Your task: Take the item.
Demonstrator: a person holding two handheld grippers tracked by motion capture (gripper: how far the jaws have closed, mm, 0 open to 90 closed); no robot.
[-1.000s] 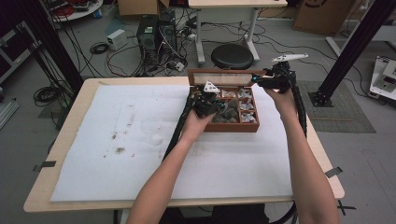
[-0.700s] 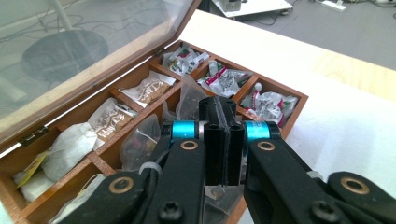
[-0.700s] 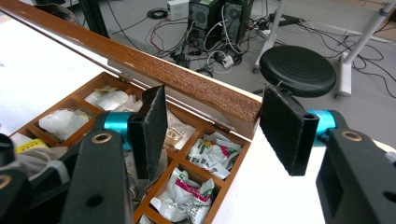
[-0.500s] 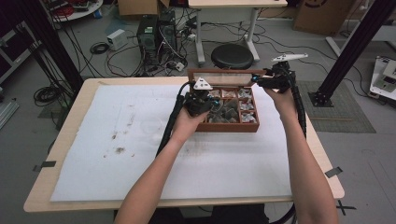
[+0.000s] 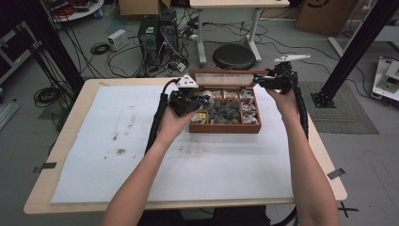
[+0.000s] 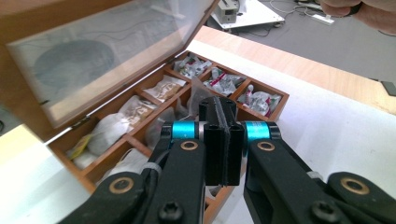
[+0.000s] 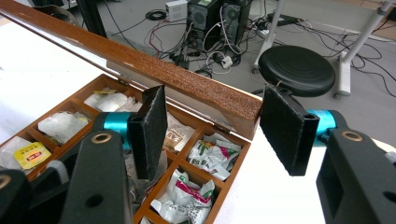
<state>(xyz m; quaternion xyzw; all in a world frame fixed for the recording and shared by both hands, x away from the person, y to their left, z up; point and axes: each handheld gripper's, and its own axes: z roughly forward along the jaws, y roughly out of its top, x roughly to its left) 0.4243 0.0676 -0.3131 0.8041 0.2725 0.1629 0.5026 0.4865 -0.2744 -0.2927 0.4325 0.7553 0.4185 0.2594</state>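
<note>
The wooden box [image 5: 226,110] stands on the far half of the table, a little toward 1 o'clock from the centre, on a white sheet [image 5: 141,155] that covers most of the wooden table [image 5: 61,141]. Its glass lid [image 6: 93,51] is raised. The box is divided in compartments. They hold tea bags: white and clear sachets [image 7: 60,123], one yellow packet [image 7: 30,154] in a near compartment, and packets with red and green print [image 7: 208,156] in the compartments at the right end.

The sheet has some dark stains at about 9 o'clock from the centre. Behind the table, at 12 o'clock, there are a black round stool [image 5: 234,55], computer towers [image 5: 160,30] and many cables on the grey floor.

The left gripper [image 5: 201,100] is at the left end of the box, and its jaws are pressed together with nothing between them. The right gripper [image 5: 259,81] is at the far right corner of the lid, its jaws wide apart, and the lid corner lies between the pads [image 7: 149,126]; I cannot tell if they touch it.

The left gripper view shows the glass pane, the right gripper view shows the lid's wooden edge [image 7: 154,70].
</note>
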